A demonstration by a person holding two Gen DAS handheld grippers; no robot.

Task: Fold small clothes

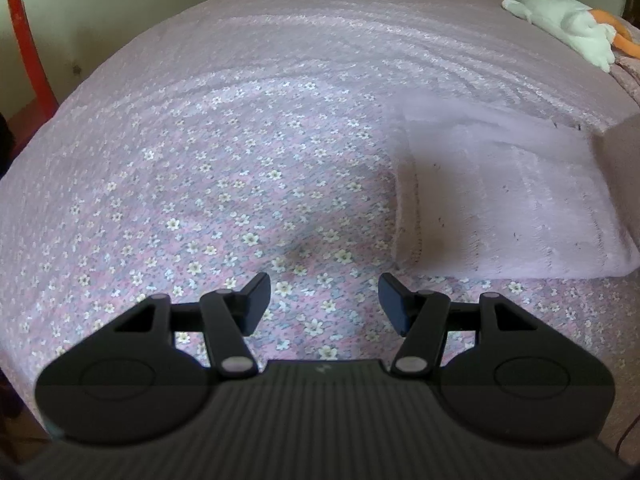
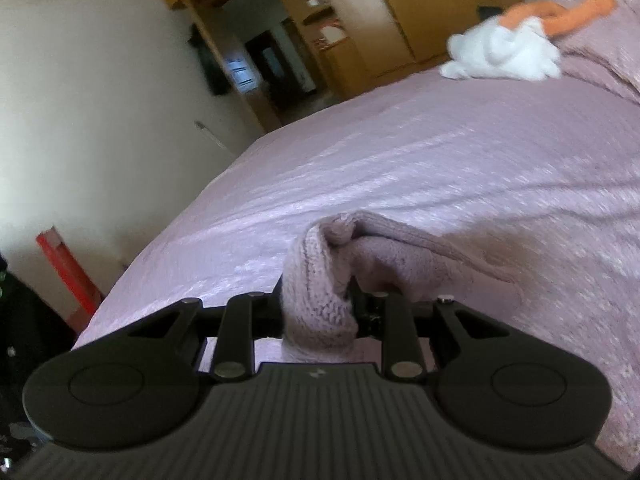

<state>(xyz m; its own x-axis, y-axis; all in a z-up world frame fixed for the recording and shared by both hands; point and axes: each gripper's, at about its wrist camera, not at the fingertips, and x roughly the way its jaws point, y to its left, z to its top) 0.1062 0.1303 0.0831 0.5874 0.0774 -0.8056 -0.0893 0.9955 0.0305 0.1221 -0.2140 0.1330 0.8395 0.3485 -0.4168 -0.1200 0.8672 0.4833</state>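
Observation:
A pale lilac knitted garment (image 1: 508, 200) lies folded and partly lifted on the floral bedspread (image 1: 224, 184), to the right in the left wrist view. My left gripper (image 1: 324, 304) hovers open over the bedspread, short of the garment's near left corner, holding nothing. In the right wrist view my right gripper (image 2: 318, 308) is shut on a bunched edge of the same lilac garment (image 2: 320, 276), which drapes up from between the fingers and trails off to the right across the bed. The fingertips are hidden by the cloth.
A white and orange soft toy (image 1: 568, 20) lies at the far right of the bed (image 2: 500, 52). A red chair (image 1: 28, 56) stands off the bed's left edge by the wall. A wooden wardrobe (image 2: 400, 20) stands beyond the bed.

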